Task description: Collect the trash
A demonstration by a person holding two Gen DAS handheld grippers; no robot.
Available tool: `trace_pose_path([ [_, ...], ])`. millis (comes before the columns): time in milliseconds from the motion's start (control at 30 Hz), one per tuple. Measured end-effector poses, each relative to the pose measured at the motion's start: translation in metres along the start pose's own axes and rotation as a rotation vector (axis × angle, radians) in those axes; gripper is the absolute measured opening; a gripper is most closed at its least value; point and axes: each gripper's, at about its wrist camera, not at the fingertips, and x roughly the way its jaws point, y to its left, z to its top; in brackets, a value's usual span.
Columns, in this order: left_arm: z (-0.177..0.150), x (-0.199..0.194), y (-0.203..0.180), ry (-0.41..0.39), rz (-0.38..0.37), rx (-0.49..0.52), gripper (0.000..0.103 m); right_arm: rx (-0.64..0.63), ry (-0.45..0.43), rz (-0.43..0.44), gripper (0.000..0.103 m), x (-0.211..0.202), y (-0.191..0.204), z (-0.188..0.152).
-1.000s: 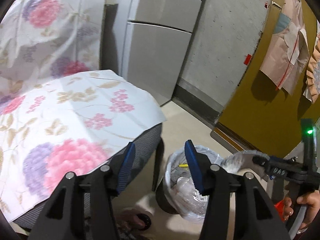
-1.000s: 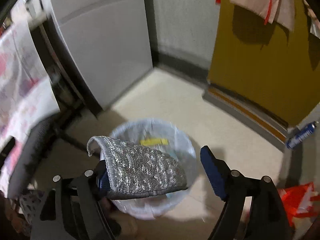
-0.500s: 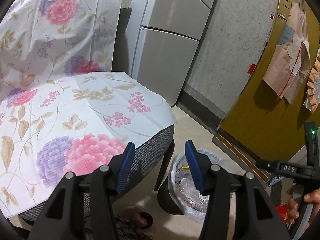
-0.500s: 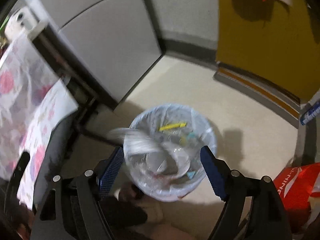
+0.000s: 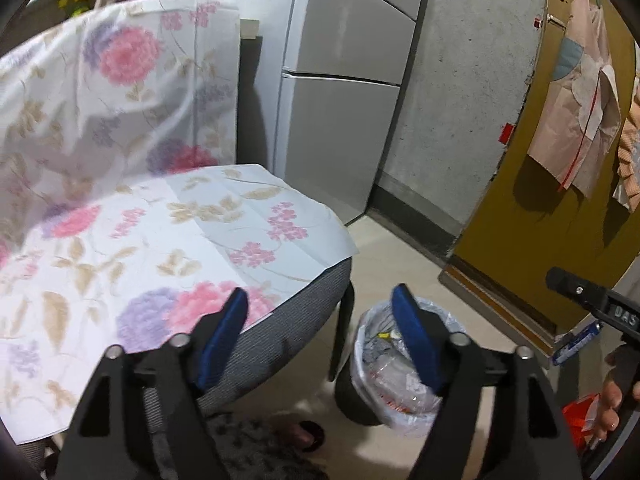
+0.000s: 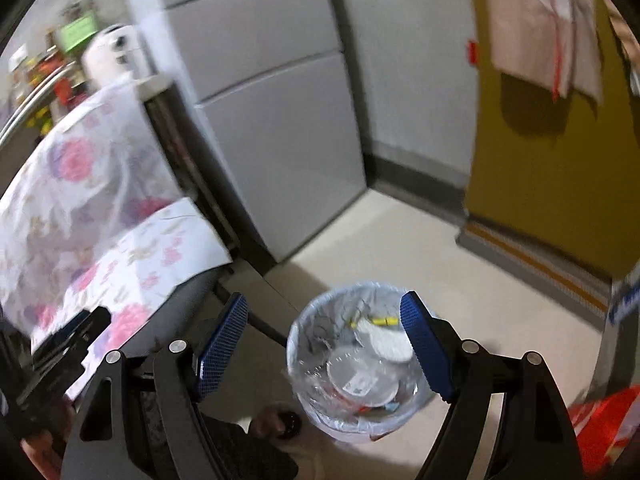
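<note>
A trash bin lined with a clear plastic bag stands on the floor beside a chair; it holds wrappers, a round lid and a yellow scrap. It also shows in the left wrist view. My right gripper is open and empty, held above the bin. My left gripper is open and empty, held above the front edge of the chair seat, left of the bin. The right gripper's body shows at the right edge of the left wrist view.
The chair is draped in a floral cloth. A grey fridge stands behind it by a concrete wall. A mustard-yellow door with hanging cloths is on the right. A red bag and a blue can lie near the door.
The silvery trash that the right gripper held a second ago has dropped into the bin. Both grippers have since risen and drawn back from the bin.
</note>
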Motion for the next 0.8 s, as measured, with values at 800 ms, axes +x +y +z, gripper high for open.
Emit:
trace_pose_path([
  [800, -0.006, -0.174, 0.031, 0.012, 0.232, -0.068, 0.096, -0.324, -0.132, 0.21, 0.089, -0.141, 0.102, 0.008],
])
